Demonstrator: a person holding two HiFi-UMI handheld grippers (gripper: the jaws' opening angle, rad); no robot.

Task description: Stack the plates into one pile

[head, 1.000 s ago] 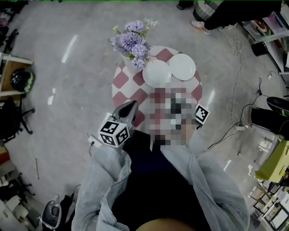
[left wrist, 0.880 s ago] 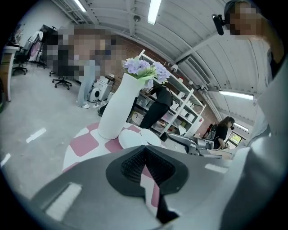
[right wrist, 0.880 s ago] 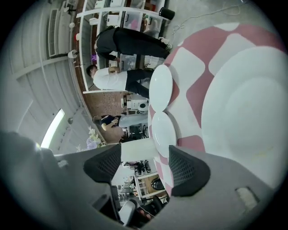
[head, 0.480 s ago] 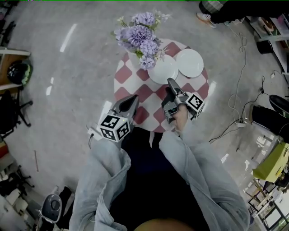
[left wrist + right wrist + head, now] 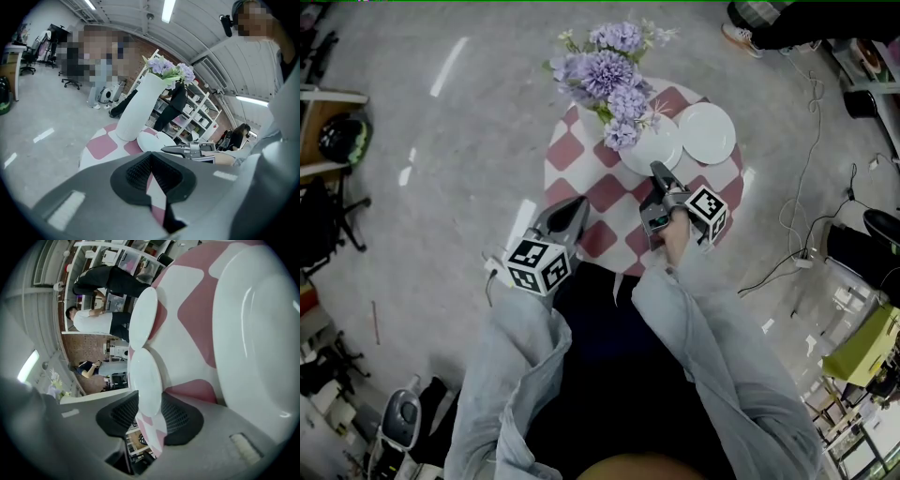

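Note:
Two white plates lie side by side at the far side of the round checked table point(image 5: 581, 187): the near plate point(image 5: 661, 155) point(image 5: 145, 376) and the far plate point(image 5: 708, 131) point(image 5: 143, 317). My right gripper point(image 5: 654, 171) point(image 5: 146, 411) is rolled on its side at the near plate's rim. Its jaws have just been closing, and the rim sits between the pads, which press on it. A broad white dish surface point(image 5: 262, 333), seemingly a third plate, lies close under this gripper and is hidden in the head view. My left gripper point(image 5: 575, 206) point(image 5: 150, 161) hangs shut and empty at the table's front left edge.
A tall white vase point(image 5: 138, 105) with purple flowers point(image 5: 614, 75) stands just left of the plates and overhangs the near one. Cables point(image 5: 806, 187) trail over the floor at the right. People and shelves point(image 5: 101, 319) are beyond the table. Office chairs point(image 5: 323, 234) stand at the left.
The right gripper, under a mosaic patch one second ago, has come down and forward until its tip meets the near plate's rim. The left gripper has hardly shifted.

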